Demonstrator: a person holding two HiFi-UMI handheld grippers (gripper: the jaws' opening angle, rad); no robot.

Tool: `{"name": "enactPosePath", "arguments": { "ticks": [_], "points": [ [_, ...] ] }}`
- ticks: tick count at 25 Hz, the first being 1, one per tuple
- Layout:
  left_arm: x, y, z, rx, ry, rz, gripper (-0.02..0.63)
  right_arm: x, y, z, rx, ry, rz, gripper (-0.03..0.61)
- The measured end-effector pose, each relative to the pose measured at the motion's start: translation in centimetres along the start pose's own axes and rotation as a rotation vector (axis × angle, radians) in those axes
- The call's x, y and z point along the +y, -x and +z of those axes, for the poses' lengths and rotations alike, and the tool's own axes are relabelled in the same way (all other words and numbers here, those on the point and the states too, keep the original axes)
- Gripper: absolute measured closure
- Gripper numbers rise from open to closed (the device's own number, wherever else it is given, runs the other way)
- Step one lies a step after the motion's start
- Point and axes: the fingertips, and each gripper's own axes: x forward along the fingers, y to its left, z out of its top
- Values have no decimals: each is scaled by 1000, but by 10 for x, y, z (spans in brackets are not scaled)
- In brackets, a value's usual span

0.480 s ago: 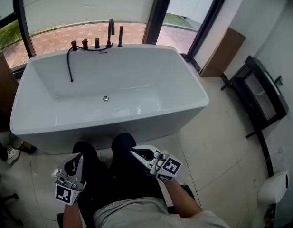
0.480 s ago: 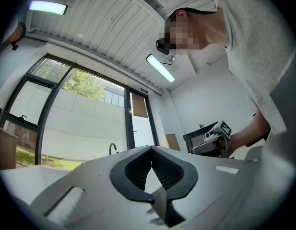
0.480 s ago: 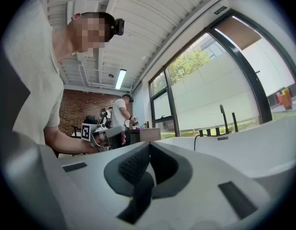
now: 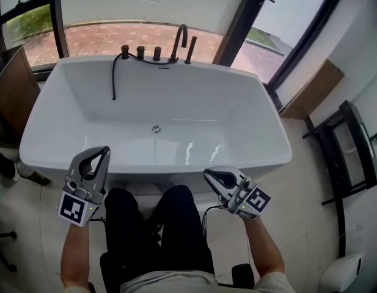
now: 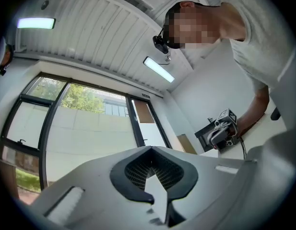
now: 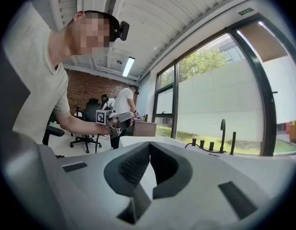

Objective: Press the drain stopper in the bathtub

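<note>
Head view: drain stopper (image 4: 156,129) in the middle of the bathtub (image 4: 47,112) floor; left claw (image 4: 102,151) and right claw (image 4: 208,174) outside the front rim.

Left gripper view: left claw (image 5: 150,150) pressed together, empty.

Right gripper view: right claw (image 6: 148,145) pressed together too, empty.

Best to reach over and push straight down, gently.

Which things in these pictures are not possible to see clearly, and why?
- Small round metal drain stopper: too small in the head view to tell whether it is up or pressed; neither gripper view shows it.
- Brown wooden cabinet: cut off by the head view's left edge.
- White rounded object: cut off by the head view's bottom edge, so unidentifiable.
</note>
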Motion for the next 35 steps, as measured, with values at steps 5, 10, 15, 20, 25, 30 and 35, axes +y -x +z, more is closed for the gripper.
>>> {"name": "enactPosePath", "arguments": {
  "ticks": [5,10,15,20,25,30,35],
  "points": [
    [26,-59,-51,40,-33,-40,623,-67,-49,-13,205,102,51,578],
    [54,-120,-121,117,108,-55,623,-142,-114,-73,417,104,144,578],
    [85,-185,-168,113,161,-74,623,-208,-184,-148,608,70,164,580],
    [91,-217,-232,123,173,-121,623,-254,-241,-274,853,109,201,580],
    [89,-200,-267,146,260,-108,623,-277,-280,-363,964,109,156,579],
    [97,-179,-302,267,236,-79,621,-302,-321,-459,1027,110,61,578],
    [106,-180,-279,188,183,-53,621,-294,-351,-538,1038,28,7,578]
  ]
}}
